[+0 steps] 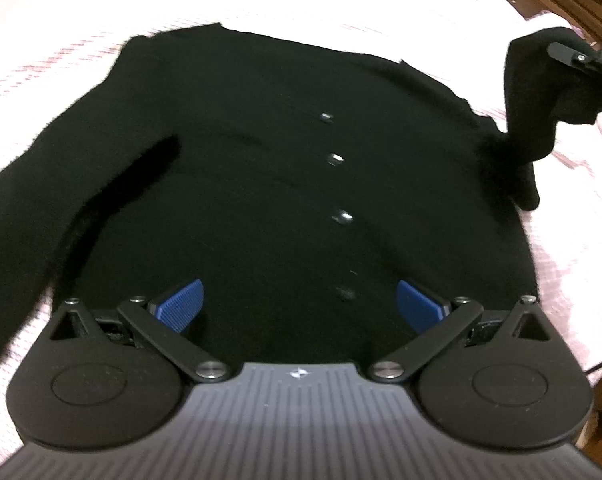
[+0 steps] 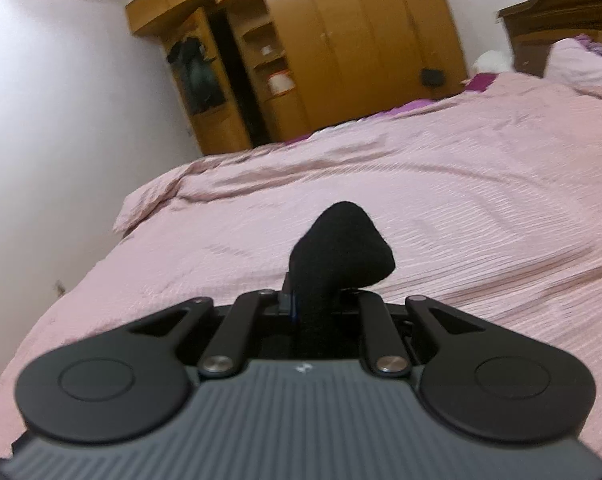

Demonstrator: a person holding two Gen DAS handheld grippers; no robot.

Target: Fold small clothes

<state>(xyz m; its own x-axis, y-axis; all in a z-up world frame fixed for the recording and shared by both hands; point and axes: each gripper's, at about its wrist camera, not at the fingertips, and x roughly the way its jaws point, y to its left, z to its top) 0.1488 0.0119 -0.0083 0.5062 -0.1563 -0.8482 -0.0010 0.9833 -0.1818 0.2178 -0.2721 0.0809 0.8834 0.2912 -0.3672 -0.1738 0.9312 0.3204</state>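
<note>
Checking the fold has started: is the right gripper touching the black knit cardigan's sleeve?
Touching. The right wrist view shows the right gripper shut on the black sleeve; the left wrist view shows it lifted off the pink bedspread.

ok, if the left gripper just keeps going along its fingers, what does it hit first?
Most likely the black cardigan, about at its button line: the open left gripper points down at it, nothing between. Depth is unclear.
</note>
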